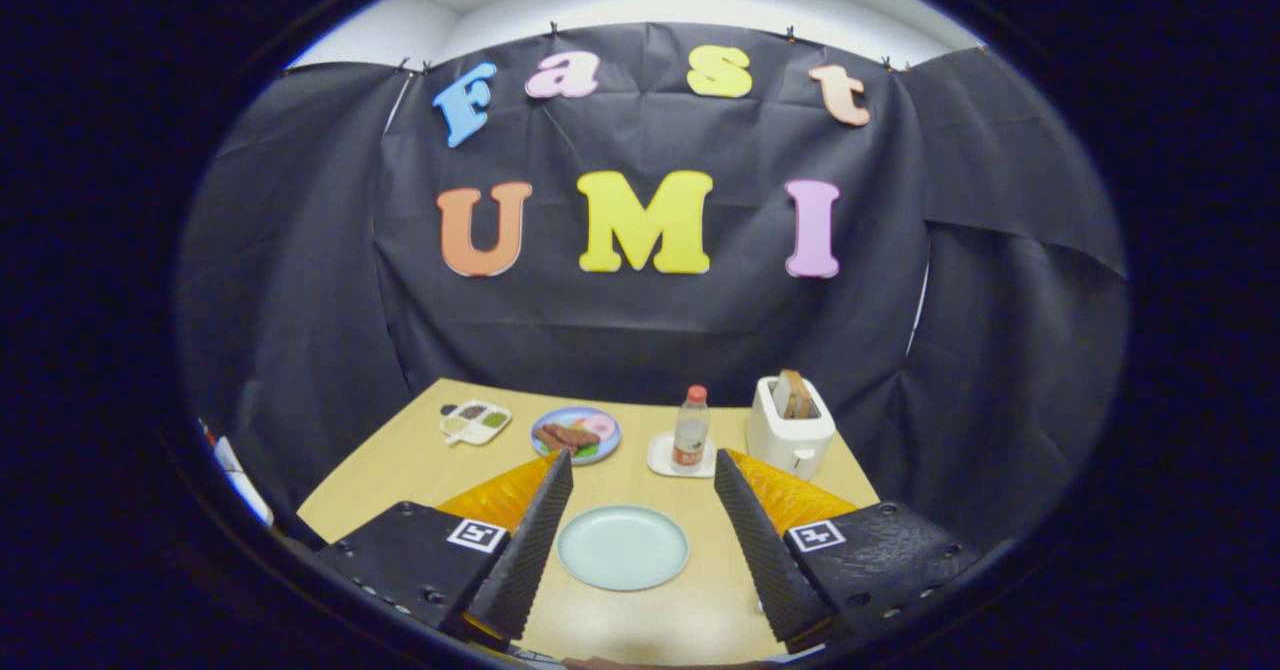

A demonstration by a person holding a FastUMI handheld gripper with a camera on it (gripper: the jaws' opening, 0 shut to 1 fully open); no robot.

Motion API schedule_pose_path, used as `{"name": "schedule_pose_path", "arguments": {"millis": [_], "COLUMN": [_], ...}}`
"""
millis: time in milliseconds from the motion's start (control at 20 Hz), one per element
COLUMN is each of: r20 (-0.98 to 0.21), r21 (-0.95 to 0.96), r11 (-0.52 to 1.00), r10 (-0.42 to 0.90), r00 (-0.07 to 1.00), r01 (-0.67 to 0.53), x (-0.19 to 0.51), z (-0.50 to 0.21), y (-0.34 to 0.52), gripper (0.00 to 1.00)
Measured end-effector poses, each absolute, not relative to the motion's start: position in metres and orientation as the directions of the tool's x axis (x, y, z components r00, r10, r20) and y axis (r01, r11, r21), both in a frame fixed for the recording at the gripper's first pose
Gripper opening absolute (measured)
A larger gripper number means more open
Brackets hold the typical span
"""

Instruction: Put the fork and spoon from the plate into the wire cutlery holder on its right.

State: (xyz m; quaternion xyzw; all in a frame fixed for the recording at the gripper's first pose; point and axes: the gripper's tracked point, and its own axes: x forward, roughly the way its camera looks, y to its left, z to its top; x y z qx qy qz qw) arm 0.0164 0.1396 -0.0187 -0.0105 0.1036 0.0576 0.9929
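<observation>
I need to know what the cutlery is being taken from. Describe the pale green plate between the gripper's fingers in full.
The pale green plate is round, shallow and plain, with a smooth matte look like plastic or glazed ceramic and a slightly raised rim. It lies flat on the tan table, between the fingers of the open gripper, touched by neither. Its surface looks bare: I can make out no fork or spoon on it. Beyond it stand a bottle on a small white coaster and a white toaster.
</observation>
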Motion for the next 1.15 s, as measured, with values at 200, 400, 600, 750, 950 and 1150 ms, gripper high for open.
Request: {"name": "schedule_pose_path", "arguments": {"millis": [200,400,600,750,950,1150], "r20": [-0.088,-0.031,-0.022,-0.036,-0.035,-0.054], "r21": [-0.025,-0.038,-0.019,-0.019,-0.052,-0.062], "r11": [0.994,0.996,0.998,0.998,0.997,0.996], "r10": [0.1,0.076,0.052,0.052,0.049,0.061], "r00": [0.991,0.997,0.998,0.998,0.998,0.997], "r01": [-0.102,-0.077,-0.052,-0.053,-0.051,-0.064], "x": [0.0,-0.013,-0.015,-0.015,-0.013,-0.009], "z": [0.02,0.027,0.025,0.022,0.017,0.012], "y": [0.154,0.16,0.165,0.169,0.17,0.172], "gripper": [0.94,0.96,0.96,0.96,0.96,0.96]}}
